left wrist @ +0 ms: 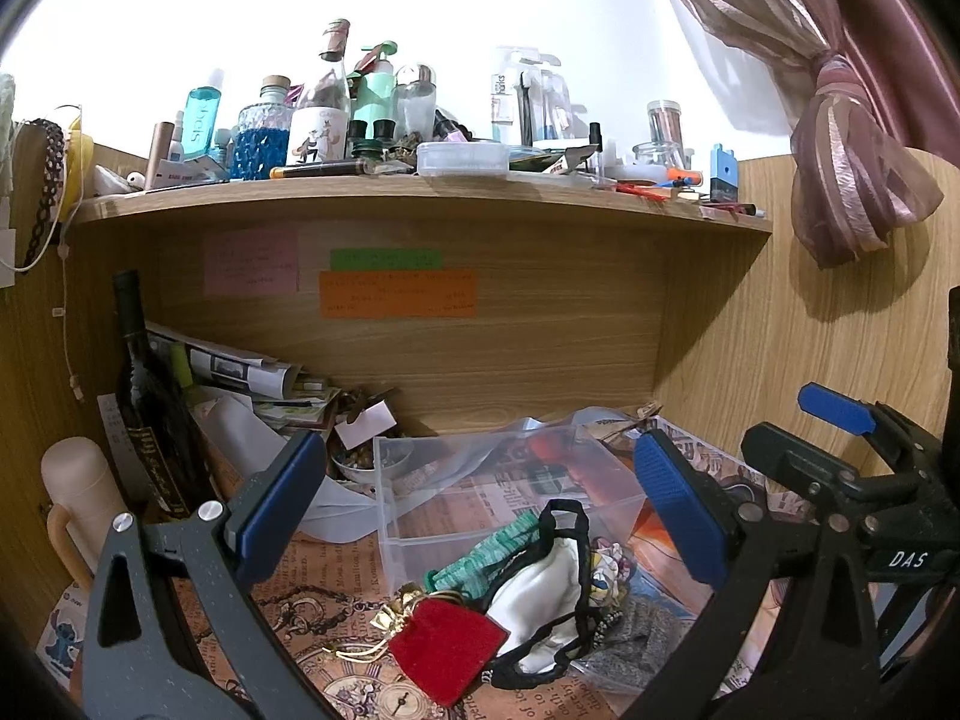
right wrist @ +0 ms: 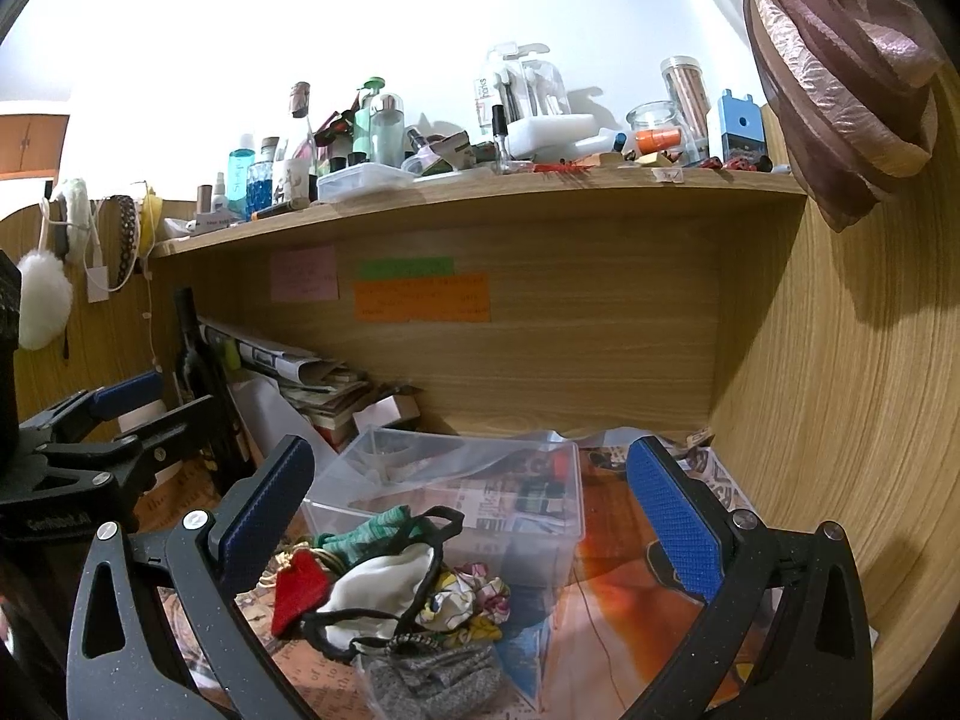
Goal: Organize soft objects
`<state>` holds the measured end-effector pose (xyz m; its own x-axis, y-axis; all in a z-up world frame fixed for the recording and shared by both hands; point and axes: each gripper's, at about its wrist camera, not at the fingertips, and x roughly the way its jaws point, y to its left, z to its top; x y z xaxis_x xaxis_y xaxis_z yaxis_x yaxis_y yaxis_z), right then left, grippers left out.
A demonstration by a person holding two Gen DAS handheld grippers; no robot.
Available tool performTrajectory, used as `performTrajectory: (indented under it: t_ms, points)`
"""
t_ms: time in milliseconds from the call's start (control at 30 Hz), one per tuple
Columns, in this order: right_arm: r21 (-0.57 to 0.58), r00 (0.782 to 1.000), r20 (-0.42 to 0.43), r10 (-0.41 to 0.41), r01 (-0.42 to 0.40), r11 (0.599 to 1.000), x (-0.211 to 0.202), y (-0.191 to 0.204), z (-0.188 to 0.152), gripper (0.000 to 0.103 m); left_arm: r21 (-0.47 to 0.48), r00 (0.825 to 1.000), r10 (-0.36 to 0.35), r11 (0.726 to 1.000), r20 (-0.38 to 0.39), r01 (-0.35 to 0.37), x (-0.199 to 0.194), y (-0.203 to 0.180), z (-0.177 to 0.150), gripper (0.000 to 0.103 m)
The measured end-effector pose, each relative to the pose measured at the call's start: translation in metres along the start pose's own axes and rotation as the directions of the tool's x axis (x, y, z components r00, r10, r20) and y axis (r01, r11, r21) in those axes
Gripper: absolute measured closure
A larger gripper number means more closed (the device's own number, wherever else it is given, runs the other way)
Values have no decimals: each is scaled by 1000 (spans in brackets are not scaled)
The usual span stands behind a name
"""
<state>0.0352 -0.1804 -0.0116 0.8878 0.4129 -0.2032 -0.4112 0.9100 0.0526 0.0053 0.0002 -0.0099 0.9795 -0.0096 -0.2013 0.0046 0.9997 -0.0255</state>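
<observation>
We had both grippers, left (left wrist: 480,504) and right (right wrist: 471,510), spread wide, empty. Fabric pile (right wrist: 390,588) looked light, floppy; figured pinch red pouch (left wrist: 447,648) mid-body.

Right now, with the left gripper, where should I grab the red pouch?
Probably the red pouch by its flat body, coming down from above on its free near-left edge. It lies flat at the pile's near-left end; the white cloth crowds its right, gold ribbon its top. The left gripper is open.
</observation>
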Motion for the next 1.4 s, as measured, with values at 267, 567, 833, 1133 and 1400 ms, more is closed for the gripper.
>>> performTrajectory:
  t_ms: [267, 567, 833, 1133, 1400]
  points:
    - [3, 1000, 3, 1, -1, 1000, -1, 0, 0, 0, 1, 1000, -4, 1000, 0, 4, -3, -3, 1, 0]
    - [4, 1000, 8, 0, -1, 1000, -3, 0, 1, 0, 3, 1000, -4, 1000, 0, 4, -3, -4, 2, 0]
    - [4, 1000, 11, 1, -1, 1000, -4, 0, 1, 0, -3, 1000, -4, 1000, 4, 4, -4, -4, 3, 0]
    - [1, 1000, 18, 3, -3, 1000, -5, 1, 3, 0, -2, 1000, -5, 1000, 4, 5, -5, -3, 5, 0]
    - [-15, 1000, -21, 22, -22, 1000, 1, 1, -6, 0, -3, 999, -31, 1000, -36, 31, -2, 0, 0, 0]
